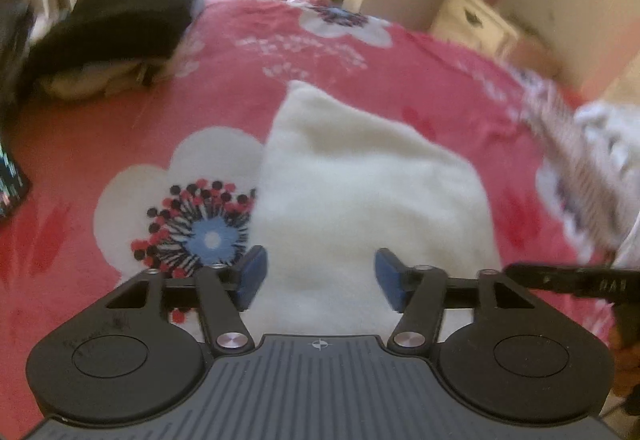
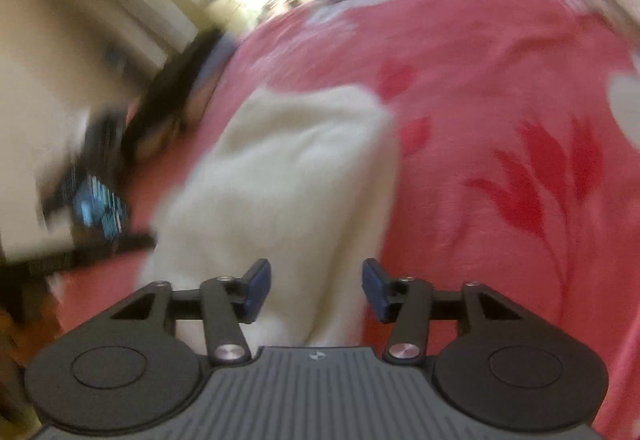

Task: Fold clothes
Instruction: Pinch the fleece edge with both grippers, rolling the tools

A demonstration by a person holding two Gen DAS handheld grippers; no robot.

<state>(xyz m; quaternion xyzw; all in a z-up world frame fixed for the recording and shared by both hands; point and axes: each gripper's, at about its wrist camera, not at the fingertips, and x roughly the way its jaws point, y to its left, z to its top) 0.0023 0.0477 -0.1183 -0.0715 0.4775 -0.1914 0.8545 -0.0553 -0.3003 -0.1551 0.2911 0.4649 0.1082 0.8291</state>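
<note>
A white fleecy garment (image 1: 360,192) lies folded on the pink flowered bedspread (image 1: 120,128). My left gripper (image 1: 320,278) is open just above its near edge, blue pads (image 1: 253,276) apart and empty. In the right wrist view the same white garment (image 2: 288,176) lies ahead, blurred by motion. My right gripper (image 2: 316,288) is open over its near end and holds nothing. The right gripper's black body (image 1: 572,282) shows at the right edge of the left wrist view.
A black folded pile (image 1: 116,28) sits on light clothes at the bed's far left. Striped and white clothes (image 1: 580,160) lie at the right edge. A dark device with a lit screen (image 2: 96,200) lies at the left. A cream cabinet (image 1: 472,20) stands beyond the bed.
</note>
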